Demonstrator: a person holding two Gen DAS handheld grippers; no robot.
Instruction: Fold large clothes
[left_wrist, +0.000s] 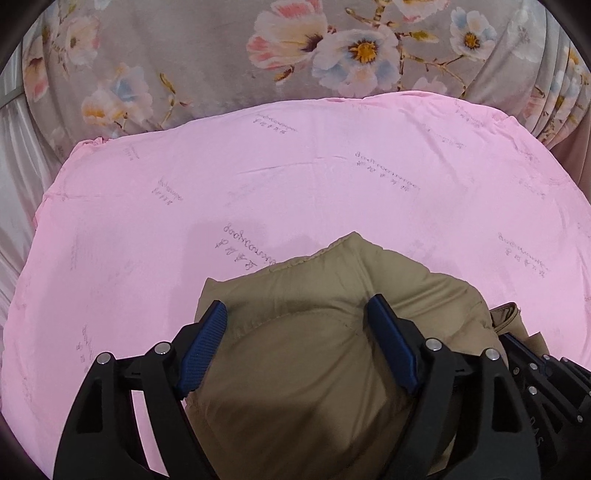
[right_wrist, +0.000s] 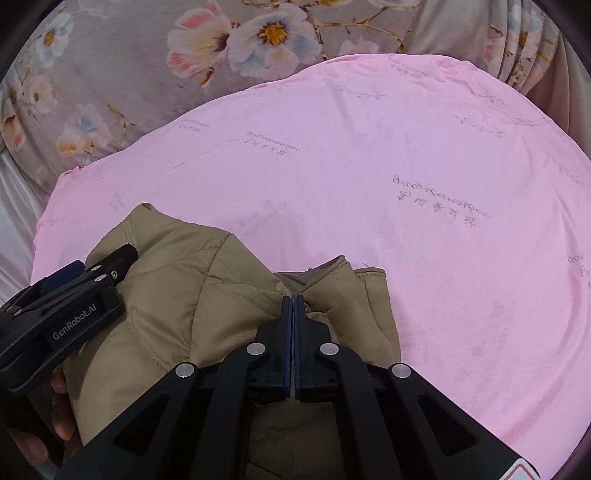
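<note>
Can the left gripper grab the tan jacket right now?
Probably yes. The left gripper stands open right over the tan jacket, fabric bulging between its fingers, nothing in between.

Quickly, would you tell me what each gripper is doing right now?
Left gripper: open, straddling the tan jacket.
Right gripper: shut; whether it pinches jacket fabric cannot be told.

A bed is being covered by a pink sheet (left_wrist: 295, 192) printed with faint script. A bunched tan padded jacket (right_wrist: 192, 302) is being carried directly on it, near a floral quilt (left_wrist: 207, 55).
</note>
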